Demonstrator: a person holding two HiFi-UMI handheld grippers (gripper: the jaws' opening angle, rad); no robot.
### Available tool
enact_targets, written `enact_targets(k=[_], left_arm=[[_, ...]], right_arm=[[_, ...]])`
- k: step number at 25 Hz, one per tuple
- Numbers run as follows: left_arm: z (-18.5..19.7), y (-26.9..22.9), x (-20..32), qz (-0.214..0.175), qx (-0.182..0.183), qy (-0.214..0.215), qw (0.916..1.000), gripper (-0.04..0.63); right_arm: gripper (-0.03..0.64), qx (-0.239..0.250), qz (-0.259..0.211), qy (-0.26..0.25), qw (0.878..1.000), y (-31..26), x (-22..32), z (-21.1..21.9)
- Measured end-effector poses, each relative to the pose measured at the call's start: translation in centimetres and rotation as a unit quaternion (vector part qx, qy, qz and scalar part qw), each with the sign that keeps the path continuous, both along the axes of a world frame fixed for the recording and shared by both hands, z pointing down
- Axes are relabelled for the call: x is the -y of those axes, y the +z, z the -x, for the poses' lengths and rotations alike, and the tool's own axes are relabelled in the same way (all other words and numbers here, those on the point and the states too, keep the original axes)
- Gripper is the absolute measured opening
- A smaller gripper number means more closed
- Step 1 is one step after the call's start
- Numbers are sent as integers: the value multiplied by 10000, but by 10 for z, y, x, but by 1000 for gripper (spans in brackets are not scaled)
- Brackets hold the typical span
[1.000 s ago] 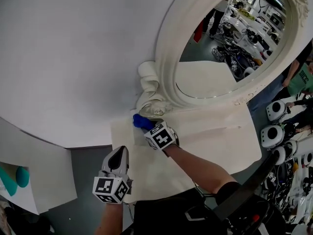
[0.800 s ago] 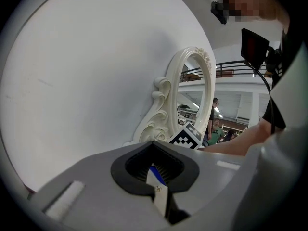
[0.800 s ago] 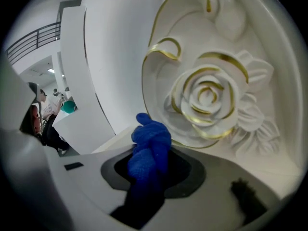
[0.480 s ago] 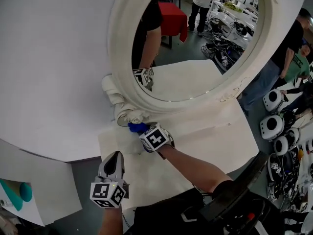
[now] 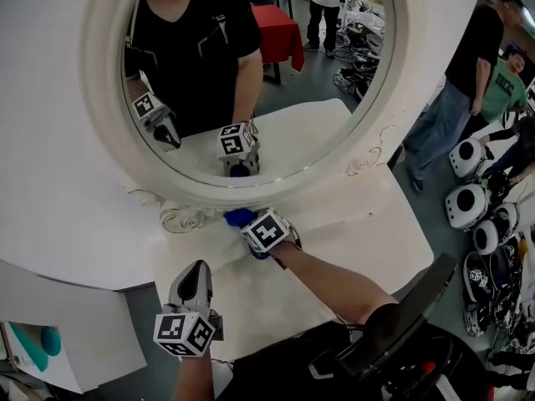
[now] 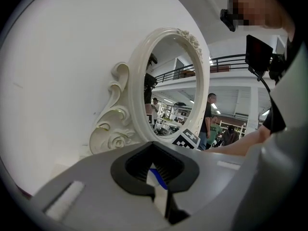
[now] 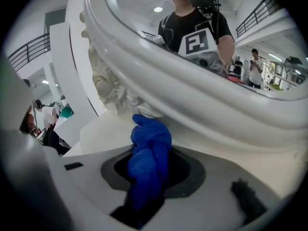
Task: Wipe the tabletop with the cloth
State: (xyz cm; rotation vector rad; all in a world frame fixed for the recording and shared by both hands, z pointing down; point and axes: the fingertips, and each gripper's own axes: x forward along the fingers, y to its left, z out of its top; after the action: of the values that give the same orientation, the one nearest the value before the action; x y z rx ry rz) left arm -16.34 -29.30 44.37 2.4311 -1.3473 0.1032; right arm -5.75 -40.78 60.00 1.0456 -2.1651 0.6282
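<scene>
White counter (image 5: 368,232) runs along the foot of a plain white wall (image 5: 42,182), and a large oval mirror (image 5: 201,194) in an ornate white frame stands on it, leaning back against that wall. A carved scroll (image 5: 185,218) decorates the bottom of the frame on its left side.

The right tool (image 5: 251,226) reaches forward to the base of the mirror. Its jaws are clamped on a bunched blue cloth (image 5: 240,217), which sticks out past the tips. In the right gripper view the cloth's free end is pressed into the corner where the counter meets the lower rim of the frame, just beside the carved scroll.

The left tool (image 5: 195,271) is held back over the near edge of the counter, well apart from the cloth, pointing toward the mirror. Its jaws are drawn together with nothing between them; only a thin sliver of the counter and the blue cloth shows past them in the left gripper view.

The mirror glass reflects the person in a black shirt and both tools with their marker cubes. To the right, on the grey floor, people (image 5: 468,90) stand near some white rounded devices (image 5: 466,205). A teal object (image 5: 38,341) lies on a white surface at the lower left.
</scene>
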Motion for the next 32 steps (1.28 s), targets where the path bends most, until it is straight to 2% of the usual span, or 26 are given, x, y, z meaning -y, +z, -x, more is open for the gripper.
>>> enact_targets(k=[15,27,32], left_arm=[[-115,-17,-3,-24,14,269,9996,8],[-194,-11,-6,-46,44,514,9987,8],[-215,-8,-6,-6,68,575,9983,9]], right_arm=[[132,99,93,540,9984,-6,1,-147],[132,18,33,1066,9943,-3,8,-266],[132,8,39,1213,9926,0,11,-300]])
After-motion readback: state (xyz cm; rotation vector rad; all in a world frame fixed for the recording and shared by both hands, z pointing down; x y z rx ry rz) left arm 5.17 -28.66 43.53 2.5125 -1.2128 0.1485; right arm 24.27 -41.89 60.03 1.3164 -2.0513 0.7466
